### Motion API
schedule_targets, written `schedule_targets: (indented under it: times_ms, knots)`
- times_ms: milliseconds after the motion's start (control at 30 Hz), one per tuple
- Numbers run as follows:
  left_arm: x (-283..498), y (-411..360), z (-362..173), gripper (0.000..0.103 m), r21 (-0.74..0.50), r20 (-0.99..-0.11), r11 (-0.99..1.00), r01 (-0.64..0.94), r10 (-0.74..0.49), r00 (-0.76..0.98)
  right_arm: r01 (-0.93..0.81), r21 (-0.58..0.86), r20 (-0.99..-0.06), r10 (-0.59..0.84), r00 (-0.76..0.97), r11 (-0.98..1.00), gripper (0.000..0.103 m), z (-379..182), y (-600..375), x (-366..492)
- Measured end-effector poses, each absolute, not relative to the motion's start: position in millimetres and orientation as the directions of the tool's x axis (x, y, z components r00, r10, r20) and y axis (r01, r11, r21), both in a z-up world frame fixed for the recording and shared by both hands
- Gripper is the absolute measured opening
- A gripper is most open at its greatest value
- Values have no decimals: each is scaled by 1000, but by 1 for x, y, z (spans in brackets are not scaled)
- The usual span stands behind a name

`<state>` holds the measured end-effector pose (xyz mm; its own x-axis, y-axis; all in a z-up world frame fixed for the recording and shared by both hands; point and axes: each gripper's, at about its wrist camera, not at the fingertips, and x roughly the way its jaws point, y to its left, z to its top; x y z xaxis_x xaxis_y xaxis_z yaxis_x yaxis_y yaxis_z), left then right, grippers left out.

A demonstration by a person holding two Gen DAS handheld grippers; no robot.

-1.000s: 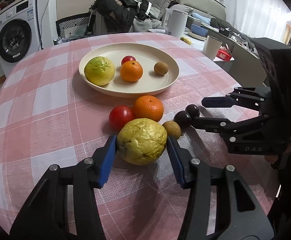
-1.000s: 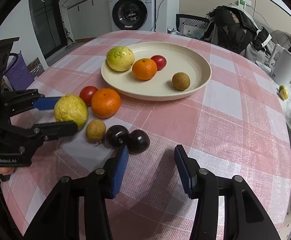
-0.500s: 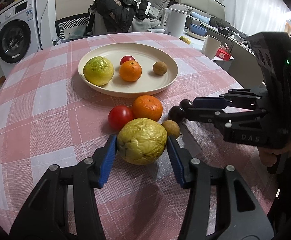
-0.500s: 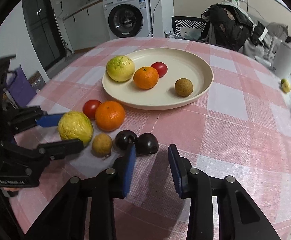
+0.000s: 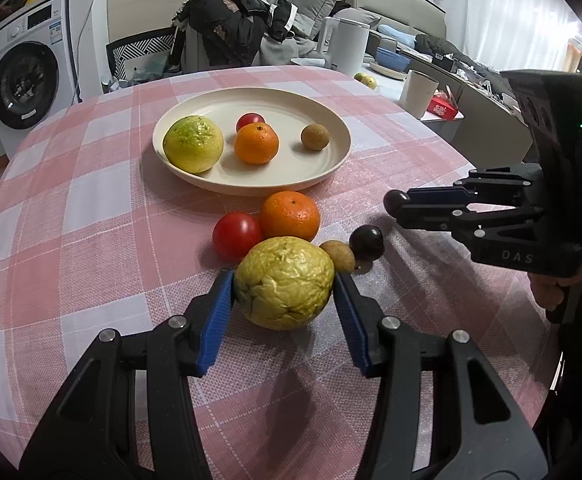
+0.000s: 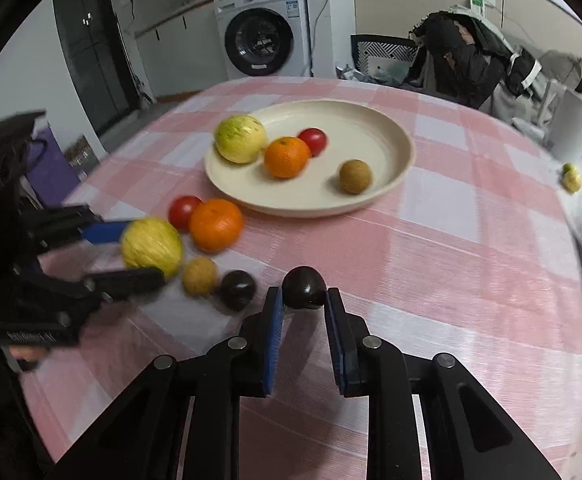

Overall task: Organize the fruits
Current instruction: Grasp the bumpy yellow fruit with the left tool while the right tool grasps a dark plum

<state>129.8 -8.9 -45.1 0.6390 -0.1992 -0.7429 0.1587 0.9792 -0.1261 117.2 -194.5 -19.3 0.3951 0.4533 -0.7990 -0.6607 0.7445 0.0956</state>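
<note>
My left gripper (image 5: 285,288) is shut on a wrinkled yellow fruit (image 5: 285,282) resting on the pink checked tablecloth (image 5: 91,240). My right gripper (image 6: 302,300) is shut on a dark round fruit (image 6: 303,287) and holds it lifted above the cloth; it also shows in the left wrist view (image 5: 395,201). On the cloth lie a tomato (image 5: 236,235), an orange (image 5: 289,215), a small brown fruit (image 5: 339,255) and another dark fruit (image 5: 366,242). The cream plate (image 5: 331,160) holds a green-yellow fruit (image 5: 193,143), an orange (image 5: 256,143), a tomato (image 5: 248,121) and a brown fruit (image 5: 315,136).
Beyond the table's far right edge stand a white kettle (image 5: 345,44) and a cup (image 5: 421,92) on a side surface. A chair with clothes (image 5: 227,28) is behind the table. A washing machine (image 5: 23,76) stands at the far left.
My right gripper has closed on one dark fruit and lifted it up and away from the other. My left gripper stays shut on the yellow fruit in place.
</note>
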Motion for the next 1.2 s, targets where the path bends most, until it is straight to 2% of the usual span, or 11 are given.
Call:
schedule_targets:
  times_ms: [367,600,900,1200]
  knots:
    - [126,-9,-41,48,-128,-735,978,164,-205,646,-643,92,-811,432,395,761,23,-26,-204,123]
    - [126,-9,-41,48,-127,-735,978,164,-204,646,-637,99,-812,432,393,765,28,-30,-201,126]
    - [126,-8,-40,48,-128,-733,979,161,-203,649,-603,168,-794,470,386,780,29,-31,-196,132]
    - [126,-5,-37,48,-128,-727,980,155,-199,657,-621,102,-801,435,412,777,29,-31,-185,125]
